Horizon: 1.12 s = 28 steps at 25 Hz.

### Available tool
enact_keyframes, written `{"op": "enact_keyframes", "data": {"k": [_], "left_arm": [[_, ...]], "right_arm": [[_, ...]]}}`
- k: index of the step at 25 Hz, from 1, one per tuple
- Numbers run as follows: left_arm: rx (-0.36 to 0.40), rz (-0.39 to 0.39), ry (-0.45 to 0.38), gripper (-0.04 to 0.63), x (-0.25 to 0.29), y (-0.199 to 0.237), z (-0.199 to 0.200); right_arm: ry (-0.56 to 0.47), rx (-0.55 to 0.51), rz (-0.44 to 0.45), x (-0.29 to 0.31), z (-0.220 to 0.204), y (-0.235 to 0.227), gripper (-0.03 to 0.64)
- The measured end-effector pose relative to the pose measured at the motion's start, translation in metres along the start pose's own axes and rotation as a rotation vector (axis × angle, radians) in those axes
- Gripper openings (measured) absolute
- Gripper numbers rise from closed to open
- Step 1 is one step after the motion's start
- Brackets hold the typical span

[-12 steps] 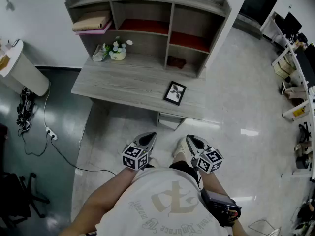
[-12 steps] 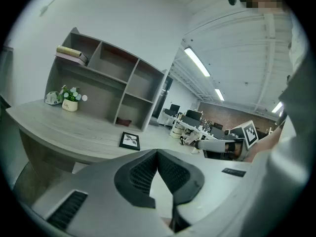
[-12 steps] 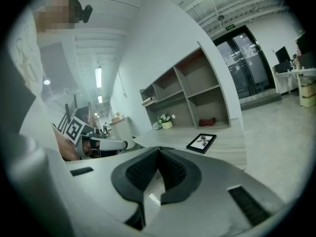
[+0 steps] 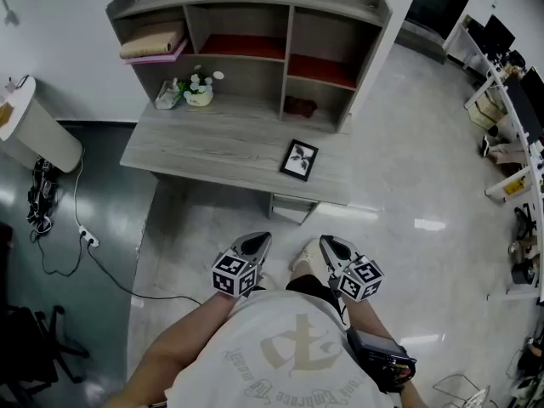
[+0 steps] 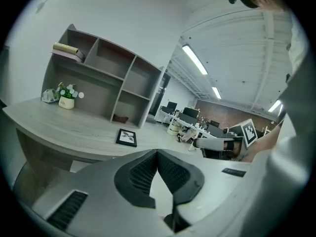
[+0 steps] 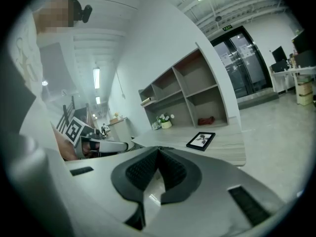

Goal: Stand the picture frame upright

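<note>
Both left gripper (image 4: 257, 241) and right gripper (image 4: 330, 245), closed and empty, face the desk (image 4: 212, 147) where the picture frame (image 4: 300, 160) lies flat.

Nothing can be read for certain: the curved lettering (image 4: 285, 386) printed on the person's white shirt (image 4: 246, 338) is upside down and blurred, and the green sign (image 6: 224, 27) above the glass doors (image 6: 242, 68) is too small.

Matt grey wood-grain desk (image 4: 212, 147), glossy pale floor (image 4: 425, 202), black-framed picture frame (image 4: 299, 160) under sheen.
</note>
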<state>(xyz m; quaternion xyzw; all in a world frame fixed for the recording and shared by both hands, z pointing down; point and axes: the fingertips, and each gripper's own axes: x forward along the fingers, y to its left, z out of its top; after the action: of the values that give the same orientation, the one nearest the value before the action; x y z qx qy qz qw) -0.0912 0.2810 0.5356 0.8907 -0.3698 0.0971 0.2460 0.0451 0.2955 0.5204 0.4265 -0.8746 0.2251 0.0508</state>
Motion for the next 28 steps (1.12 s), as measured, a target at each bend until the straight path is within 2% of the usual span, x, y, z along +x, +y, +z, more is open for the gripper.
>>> {"op": "enact_keyframes", "data": {"k": [14,21,28], "left_arm": [[-0.021,-0.008,0.017,0.006,-0.002,0.002,-0.008],[-0.057,0.036,0.002,0.006,-0.010,0.024,-0.006],[-0.064,0.052,-0.006,0.006,0.004,0.042,0.005]], "right_arm": [[0.015,0.028,-0.034,0.000,-0.004,-0.004,0.003],[0.036,0.009,0.009,0.025,0.002,0.001,0.003],[0.050,-0.006,0.043,0.058,0.016,-0.007,0.003]]}}
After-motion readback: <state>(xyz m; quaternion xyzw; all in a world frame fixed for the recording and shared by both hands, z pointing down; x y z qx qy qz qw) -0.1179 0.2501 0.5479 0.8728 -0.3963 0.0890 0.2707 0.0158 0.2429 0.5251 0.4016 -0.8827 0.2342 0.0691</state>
